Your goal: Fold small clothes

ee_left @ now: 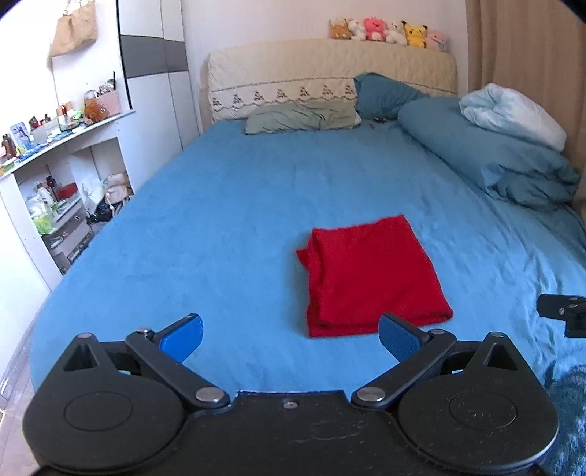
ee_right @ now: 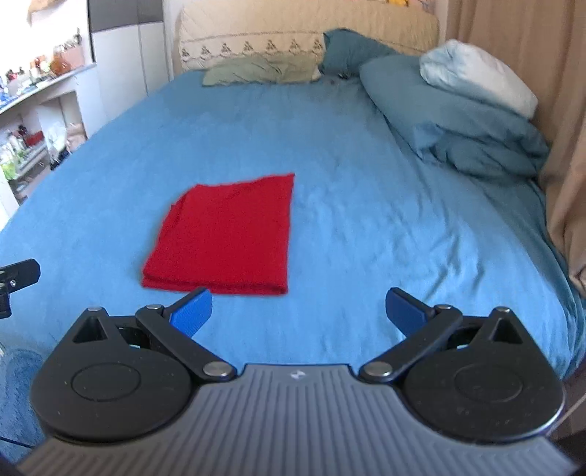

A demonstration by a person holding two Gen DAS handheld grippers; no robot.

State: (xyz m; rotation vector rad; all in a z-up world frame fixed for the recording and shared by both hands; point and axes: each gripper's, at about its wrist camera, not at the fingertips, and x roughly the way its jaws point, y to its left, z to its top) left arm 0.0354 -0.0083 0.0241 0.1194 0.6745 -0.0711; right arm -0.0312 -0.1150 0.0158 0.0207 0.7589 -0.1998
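Note:
A red garment (ee_left: pixel 373 276) lies folded into a neat rectangle on the blue bed sheet (ee_left: pixel 219 227); it also shows in the right wrist view (ee_right: pixel 227 236). My left gripper (ee_left: pixel 291 338) is open and empty, held just short of the garment's near edge and a little to its left. My right gripper (ee_right: pixel 298 313) is open and empty, held short of the garment's near edge and to its right. Neither touches the cloth. Part of the right gripper's body (ee_left: pixel 564 311) shows at the right edge of the left wrist view.
Pillows (ee_left: pixel 304 117) and a folded blue duvet (ee_left: pixel 498 161) lie at the head and right side of the bed. Cluttered white shelves (ee_left: pixel 62 190) stand to the left. A beige curtain (ee_right: pixel 542 73) hangs on the right. Plush toys (ee_left: pixel 388 31) line the headboard.

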